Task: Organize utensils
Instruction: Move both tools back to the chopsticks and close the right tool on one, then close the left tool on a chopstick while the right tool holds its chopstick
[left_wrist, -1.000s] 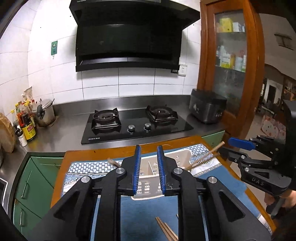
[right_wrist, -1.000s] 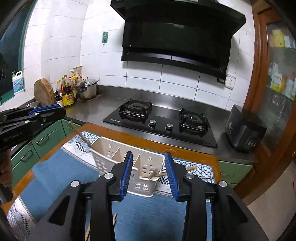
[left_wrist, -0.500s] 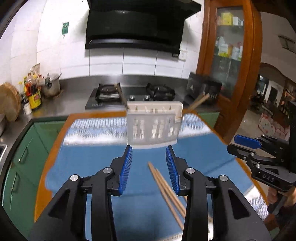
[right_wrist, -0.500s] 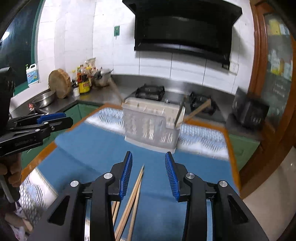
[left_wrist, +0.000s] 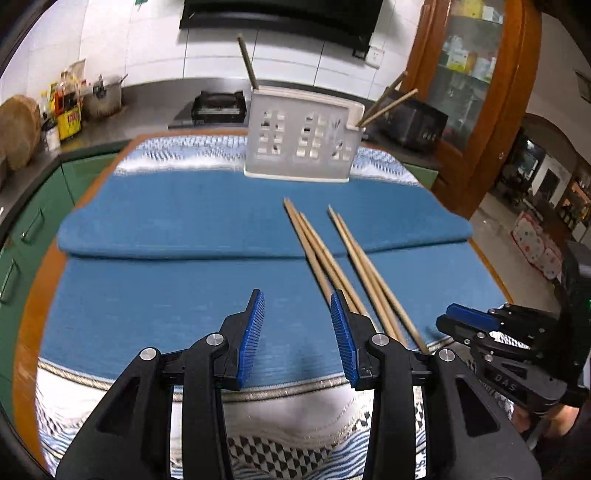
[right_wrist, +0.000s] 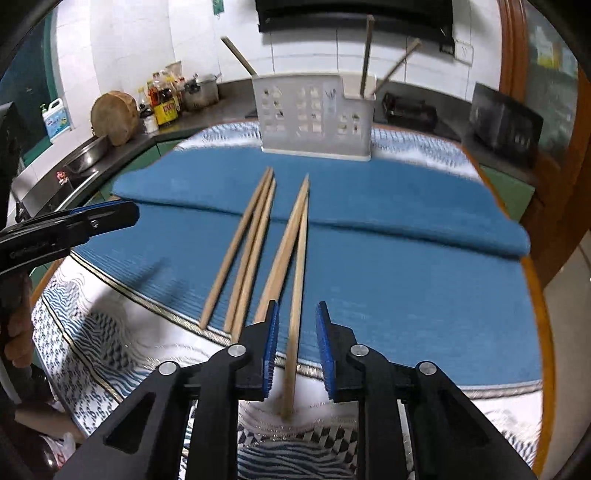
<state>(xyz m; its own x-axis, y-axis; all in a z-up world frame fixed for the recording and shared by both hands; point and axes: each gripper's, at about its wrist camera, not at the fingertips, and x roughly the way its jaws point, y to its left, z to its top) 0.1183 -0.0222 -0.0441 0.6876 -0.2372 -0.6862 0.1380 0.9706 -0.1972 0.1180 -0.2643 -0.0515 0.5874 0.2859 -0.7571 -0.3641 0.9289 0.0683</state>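
Note:
Several wooden chopsticks (left_wrist: 343, 258) lie side by side on the blue mat (left_wrist: 184, 236), also seen in the right wrist view (right_wrist: 255, 240). A white slotted utensil caddy (left_wrist: 301, 142) stands at the mat's far edge with a few chopsticks upright in it; it also shows in the right wrist view (right_wrist: 314, 114). My left gripper (left_wrist: 297, 332) is open and empty, low over the mat just left of the chopsticks. My right gripper (right_wrist: 295, 347) is open, its jaws on either side of the rightmost chopstick (right_wrist: 297, 295), not closed on it.
The mat lies on a wooden table (left_wrist: 37, 295) with patterned cloth at the near end. Behind are a steel counter with a gas hob (left_wrist: 218, 105), bottles and a pot (left_wrist: 107, 96) at left, a dark appliance (right_wrist: 506, 123) and a wooden cabinet (left_wrist: 480, 92) at right.
Both grippers have pulled back from the caddy toward the near end of the mat and dropped lower. The right gripper now straddles one chopstick. The left jaws have opened wider.

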